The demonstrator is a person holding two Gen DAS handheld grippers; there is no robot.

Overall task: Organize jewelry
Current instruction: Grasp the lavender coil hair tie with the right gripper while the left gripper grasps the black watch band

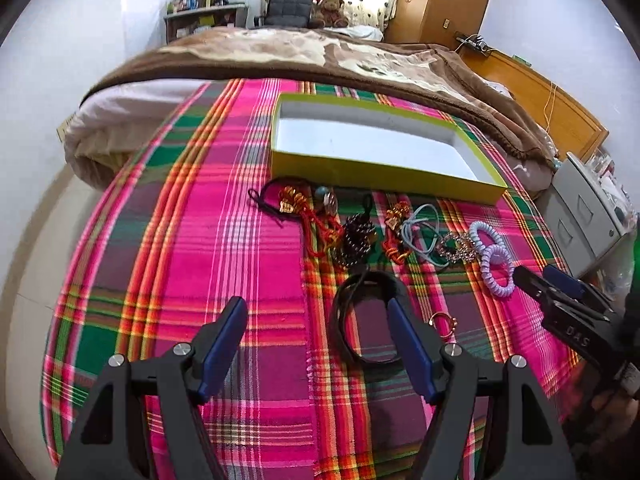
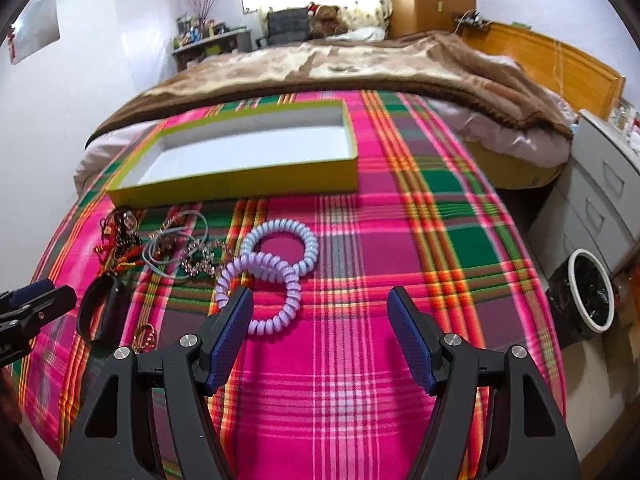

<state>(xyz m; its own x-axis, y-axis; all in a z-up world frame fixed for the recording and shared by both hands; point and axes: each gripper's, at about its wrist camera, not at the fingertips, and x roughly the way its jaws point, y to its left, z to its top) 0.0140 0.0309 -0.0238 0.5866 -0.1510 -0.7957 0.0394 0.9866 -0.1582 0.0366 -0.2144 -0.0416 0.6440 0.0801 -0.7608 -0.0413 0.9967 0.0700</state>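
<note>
Both grippers, left gripper (image 1: 318, 310) and right gripper (image 2: 320, 300), hover with jaws spread wide, empty, above jewelry on the plaid cloth (image 2: 400, 240) before the box (image 1: 360, 170).

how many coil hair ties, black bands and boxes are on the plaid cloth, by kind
coil hair ties: 2 (purple, pale blue)
black bands: 1
green boxes: 1
total: 4

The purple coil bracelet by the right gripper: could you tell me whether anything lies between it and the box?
Only the pale blue coil bracelet, overlapping the purple coil bracelet on its box side; lifted, nothing visible blocks it.
</note>
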